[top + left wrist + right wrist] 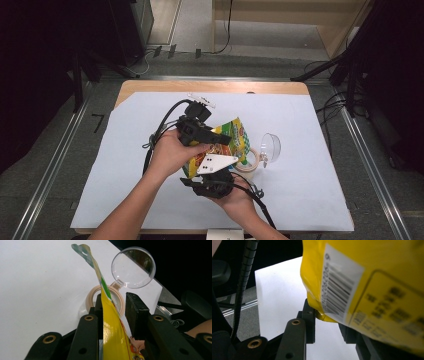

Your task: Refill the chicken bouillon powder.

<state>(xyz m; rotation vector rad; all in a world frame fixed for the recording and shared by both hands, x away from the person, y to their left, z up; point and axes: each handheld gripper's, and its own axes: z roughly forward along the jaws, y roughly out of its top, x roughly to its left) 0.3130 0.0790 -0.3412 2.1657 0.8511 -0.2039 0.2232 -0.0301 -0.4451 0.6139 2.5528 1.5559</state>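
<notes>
Right tool (216,176) under yellow snack bag (227,142), grip unclear, barcode in right gripper view, left tool (113,308) open around bag edge, lidded cup (117,298) behind, white worktop (300,190).

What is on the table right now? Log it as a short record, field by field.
work: yellow snack bag held up between two hand-held grippers
left hand-held gripper: jaws apart, bag's edge between them
right hand-held gripper: bag's lower corner between its jaws; closure unclear
container: clear jar with beige rim, hinged clear lid open
surface: white sheet on the table
</notes>
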